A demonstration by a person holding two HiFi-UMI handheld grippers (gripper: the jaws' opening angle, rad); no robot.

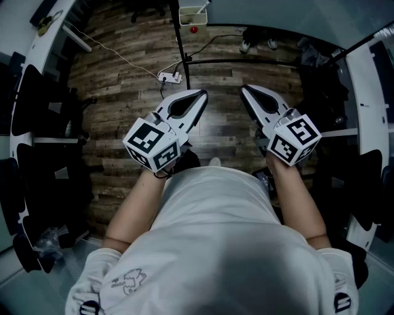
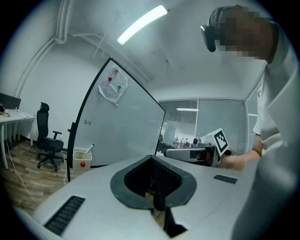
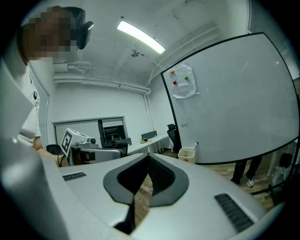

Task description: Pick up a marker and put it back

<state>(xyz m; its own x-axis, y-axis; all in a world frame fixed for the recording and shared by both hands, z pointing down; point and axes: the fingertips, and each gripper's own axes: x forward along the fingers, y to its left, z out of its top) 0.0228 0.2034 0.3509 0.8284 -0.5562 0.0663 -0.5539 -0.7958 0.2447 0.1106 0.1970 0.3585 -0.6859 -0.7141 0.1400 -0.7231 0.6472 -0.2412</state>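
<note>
A marker point(image 1: 203, 6) stands in a cream box point(image 1: 192, 15) hung on the whiteboard stand, far ahead of both grippers. In the left gripper view the marker point(image 2: 90, 147) leans out of that box point(image 2: 81, 158), and in the right gripper view the marker point(image 3: 194, 146) and box point(image 3: 186, 153) are small and distant. My left gripper point(image 1: 200, 93) and right gripper point(image 1: 244, 89) are held side by side in front of my chest, above the wooden floor. Both are shut with nothing between the jaws.
The whiteboard point(image 2: 123, 129) on its black frame point(image 1: 184, 61) stands ahead, with a sheet and magnets point(image 2: 112, 89) on it. A power strip point(image 1: 170, 77) and cable lie on the floor. An office chair point(image 2: 47, 140) is at left. Someone's legs point(image 3: 248, 171) show behind the board.
</note>
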